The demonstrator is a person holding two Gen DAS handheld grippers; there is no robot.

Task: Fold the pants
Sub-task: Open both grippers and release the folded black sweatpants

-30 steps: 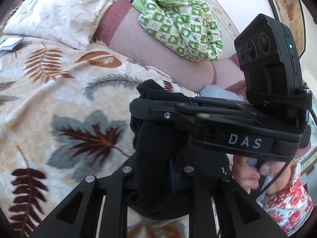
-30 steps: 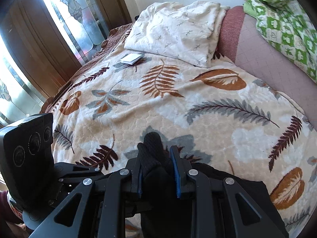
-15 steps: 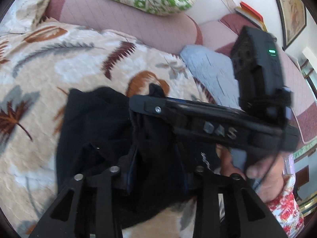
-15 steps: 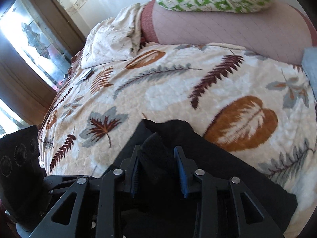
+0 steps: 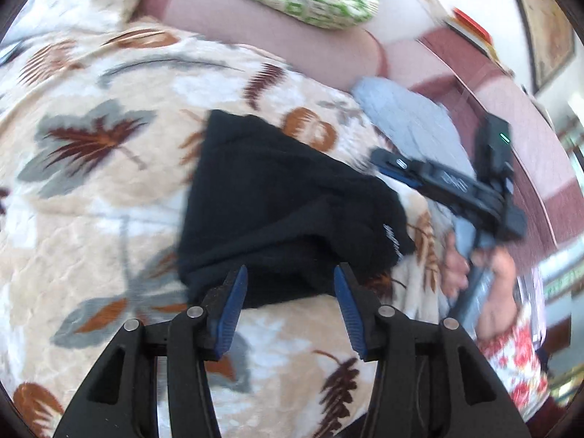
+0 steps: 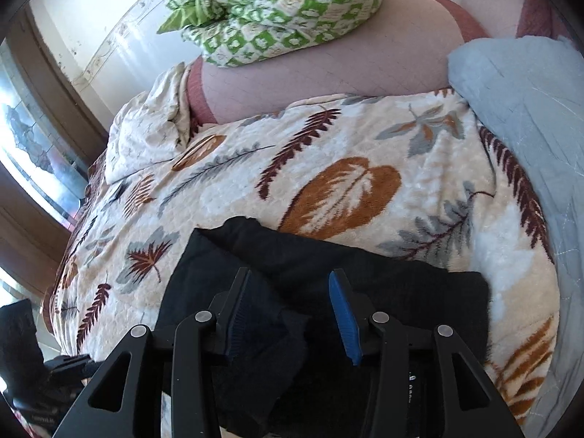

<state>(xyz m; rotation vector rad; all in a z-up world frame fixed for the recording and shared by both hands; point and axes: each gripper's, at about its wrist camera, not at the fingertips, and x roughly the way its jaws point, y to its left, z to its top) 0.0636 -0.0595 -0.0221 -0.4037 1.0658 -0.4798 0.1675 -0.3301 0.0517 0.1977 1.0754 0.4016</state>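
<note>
Now, pants: black pants point(image 5: 277, 200) folded, flat on leaf-print blanket point(image 5: 109, 189)
Long axis: cannot tell
Left gripper point(image 5: 290, 299): jaws just opening — apart, cloth edge between, unpinched
Right gripper point(image 6: 288, 310): just opening — apart over pants

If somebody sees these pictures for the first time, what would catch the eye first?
Probably the black pants, folded in a dark heap on the leaf-patterned blanket, close in front of both grippers' blue-padded fingers. Next, the green checked quilt bunched on the pink bolster behind.
</note>
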